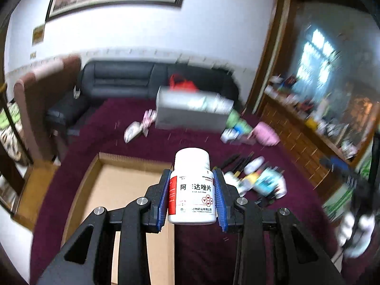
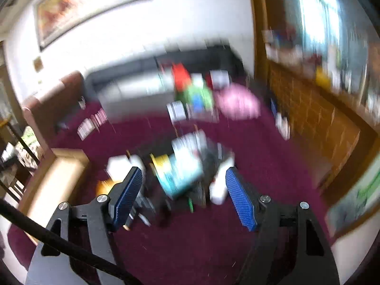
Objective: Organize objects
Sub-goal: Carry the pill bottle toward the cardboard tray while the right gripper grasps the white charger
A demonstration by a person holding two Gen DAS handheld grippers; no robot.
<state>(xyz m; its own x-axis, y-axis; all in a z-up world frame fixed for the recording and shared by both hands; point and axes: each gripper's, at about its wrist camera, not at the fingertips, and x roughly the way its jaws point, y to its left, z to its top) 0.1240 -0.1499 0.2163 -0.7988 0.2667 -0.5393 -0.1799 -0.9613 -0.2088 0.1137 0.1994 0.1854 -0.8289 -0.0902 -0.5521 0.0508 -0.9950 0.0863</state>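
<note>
My left gripper [image 1: 192,190] is shut on a white pill bottle [image 1: 192,187] with a red and white label, held upright above the edge of an open cardboard box [image 1: 123,180] on the maroon cloth. My right gripper [image 2: 184,185] is open and empty, low over a blurred pile of small items: a teal and white box [image 2: 182,173], a yellow item [image 2: 161,160] and white bottles [image 2: 219,187]. The same pile [image 1: 258,180] lies right of the left gripper. The cardboard box [image 2: 59,173] sits left of the right gripper.
A grey box [image 1: 192,111] stands at the far side of the maroon tablecloth [image 1: 166,142], with packets [image 1: 137,128], a pink pouch [image 1: 266,134] and green items beside it. A dark sofa [image 1: 123,78] is behind. A wooden cabinet [image 1: 308,142] runs along the right.
</note>
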